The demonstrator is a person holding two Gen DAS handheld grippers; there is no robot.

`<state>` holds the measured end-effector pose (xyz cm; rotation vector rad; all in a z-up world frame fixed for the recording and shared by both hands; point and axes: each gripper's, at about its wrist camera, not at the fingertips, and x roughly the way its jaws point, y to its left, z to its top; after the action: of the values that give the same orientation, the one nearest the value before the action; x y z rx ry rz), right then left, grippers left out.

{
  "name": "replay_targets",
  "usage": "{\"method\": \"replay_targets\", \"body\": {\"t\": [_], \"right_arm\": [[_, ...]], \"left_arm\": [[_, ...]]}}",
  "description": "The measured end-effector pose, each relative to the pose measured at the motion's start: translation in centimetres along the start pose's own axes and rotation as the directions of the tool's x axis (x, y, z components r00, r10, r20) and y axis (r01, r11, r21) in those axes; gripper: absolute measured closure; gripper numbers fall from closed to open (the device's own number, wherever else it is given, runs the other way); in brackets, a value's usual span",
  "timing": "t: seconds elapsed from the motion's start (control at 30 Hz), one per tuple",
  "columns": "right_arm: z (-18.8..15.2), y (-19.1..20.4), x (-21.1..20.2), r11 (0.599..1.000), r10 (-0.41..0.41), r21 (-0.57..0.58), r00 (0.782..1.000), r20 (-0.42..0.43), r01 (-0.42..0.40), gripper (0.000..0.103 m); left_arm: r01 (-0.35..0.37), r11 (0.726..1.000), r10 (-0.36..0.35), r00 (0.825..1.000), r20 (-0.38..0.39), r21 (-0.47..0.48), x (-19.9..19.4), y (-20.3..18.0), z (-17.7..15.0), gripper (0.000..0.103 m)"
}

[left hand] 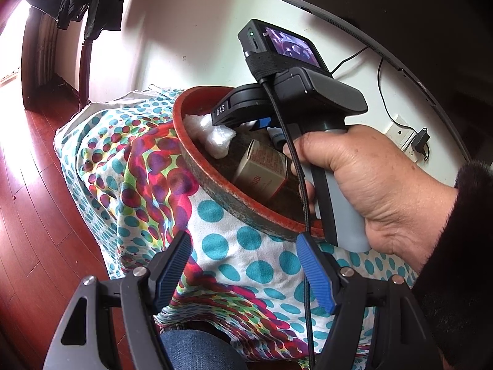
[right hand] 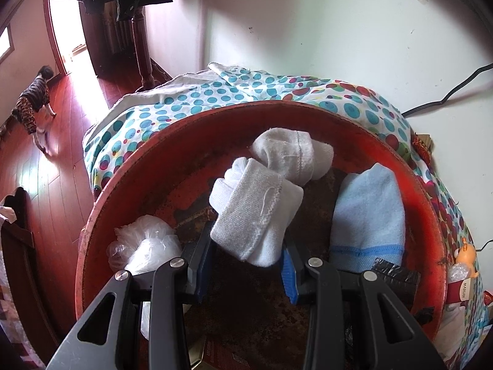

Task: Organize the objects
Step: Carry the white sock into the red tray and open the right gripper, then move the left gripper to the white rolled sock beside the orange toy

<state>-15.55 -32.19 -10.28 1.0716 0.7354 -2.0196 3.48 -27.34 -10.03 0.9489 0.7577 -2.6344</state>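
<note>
A round red tray sits on a dotted cloth. My right gripper is over the tray, shut on a rolled white sock. Behind it lie another white sock roll and a light blue sock. A clear plastic bag lies at the tray's left. In the left wrist view the tray also holds a tan box; the right gripper's body reaches in from above. My left gripper is open and empty, above the cloth in front of the tray.
The table stands against a white wall with a monitor and cables. Red wooden floor lies to the left, where a small dog walks. Small items sit beside the tray's right rim.
</note>
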Motion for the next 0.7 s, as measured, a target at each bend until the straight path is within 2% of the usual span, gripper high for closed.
{"method": "replay_targets", "body": {"t": [0.3, 0.33, 0.4, 0.43, 0.53, 0.57, 0.63, 0.7], "right_arm": [[-0.1, 0.2, 0.1, 1.000, -0.012, -0.013, 1.000, -0.007, 0.012, 0.062], [-0.1, 0.2, 0.1, 1.000, -0.012, -0.012, 1.000, -0.008, 0.012, 0.059], [-0.1, 0.1, 0.1, 1.000, -0.021, -0.011, 1.000, -0.007, 0.021, 0.044], [-0.2, 0.1, 0.0, 1.000, -0.029, -0.009, 1.000, -0.003, 0.029, 0.042], [-0.4, -0.3, -1.1, 1.000, -0.029, -0.005, 0.998, 0.047, 0.029, 0.033], [-0.7, -0.5, -1.7, 0.999, -0.044, -0.006, 0.997, 0.066, 0.044, 0.026], [-1.3, -1.1, -3.1, 0.997, -0.080, 0.007, 0.990, 0.115, 0.079, 0.025], [-2.3, -2.8, -5.5, 0.996, -0.077, 0.050, 0.977, 0.201, 0.069, 0.021]], "left_arm": [[-0.001, 1.000, 0.001, 1.000, 0.002, -0.001, 0.0, 0.0, 0.0, 0.030], [-0.002, 1.000, 0.002, 1.000, 0.003, 0.001, 0.0, 0.0, 0.0, 0.030], [-0.001, 1.000, 0.001, 1.000, 0.002, 0.002, 0.1, -0.1, 0.0, 0.030], [-0.001, 1.000, 0.001, 1.000, 0.002, 0.002, 0.1, -0.1, 0.0, 0.030], [0.000, 1.000, 0.000, 1.000, 0.003, 0.006, 0.1, -0.2, -0.1, 0.030], [0.000, 1.000, 0.000, 1.000, 0.004, 0.010, 0.1, -0.3, -0.2, 0.030], [0.000, 1.000, 0.000, 1.000, 0.010, 0.023, -0.1, -0.7, -0.2, 0.030], [-0.001, 0.999, 0.000, 1.000, 0.023, 0.043, -0.3, -1.1, -0.3, 0.030]]}}
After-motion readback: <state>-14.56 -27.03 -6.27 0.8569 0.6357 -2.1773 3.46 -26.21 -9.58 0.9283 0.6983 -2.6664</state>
